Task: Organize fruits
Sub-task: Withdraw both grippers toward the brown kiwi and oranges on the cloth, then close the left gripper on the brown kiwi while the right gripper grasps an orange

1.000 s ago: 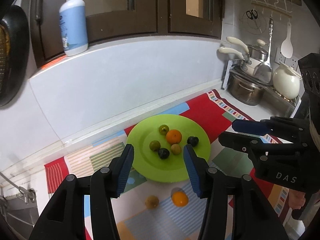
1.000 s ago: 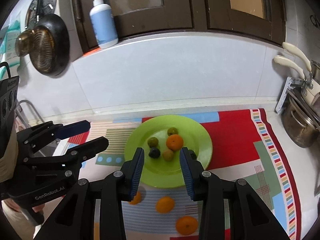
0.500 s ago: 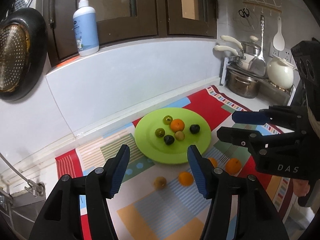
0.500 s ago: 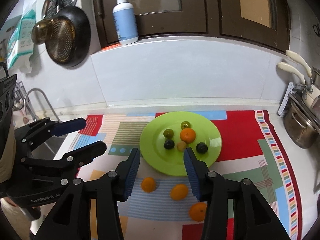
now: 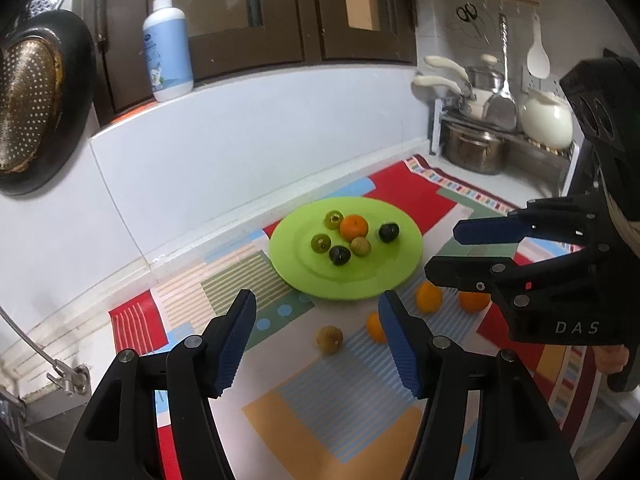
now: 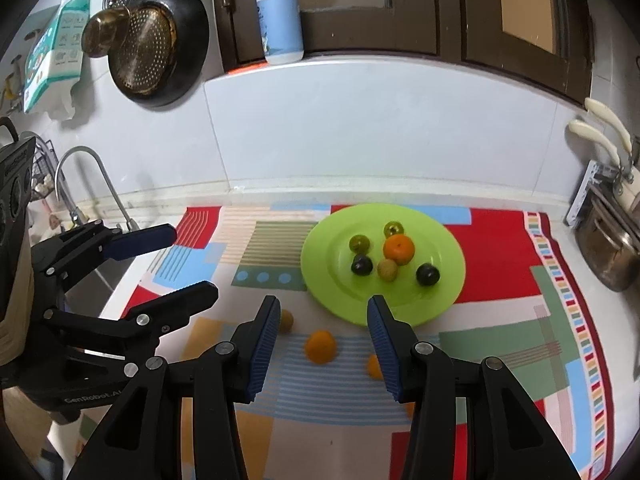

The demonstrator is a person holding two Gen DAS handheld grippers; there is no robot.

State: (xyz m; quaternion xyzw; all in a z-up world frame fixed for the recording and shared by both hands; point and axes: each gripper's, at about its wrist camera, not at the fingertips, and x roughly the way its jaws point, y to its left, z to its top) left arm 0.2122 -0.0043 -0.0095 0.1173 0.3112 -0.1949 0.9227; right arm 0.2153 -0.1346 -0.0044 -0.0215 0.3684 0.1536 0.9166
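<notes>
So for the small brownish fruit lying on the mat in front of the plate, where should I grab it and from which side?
Take the brownish fruit across its widest middle, coming straight down from above with the left tool, which is open. It is round and sits alone on the flat mat, apart from the nearest orange and the green plate, so both sides look free for the fingers.

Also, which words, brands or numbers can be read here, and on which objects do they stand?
"DAS": on the right gripper body, seen from the left wrist.
"GenRobot.AI": on the left gripper body; the last letters are partly hidden.
Pump bottle label: too blurred to read.
Hanging packet print: too small to read.
</notes>
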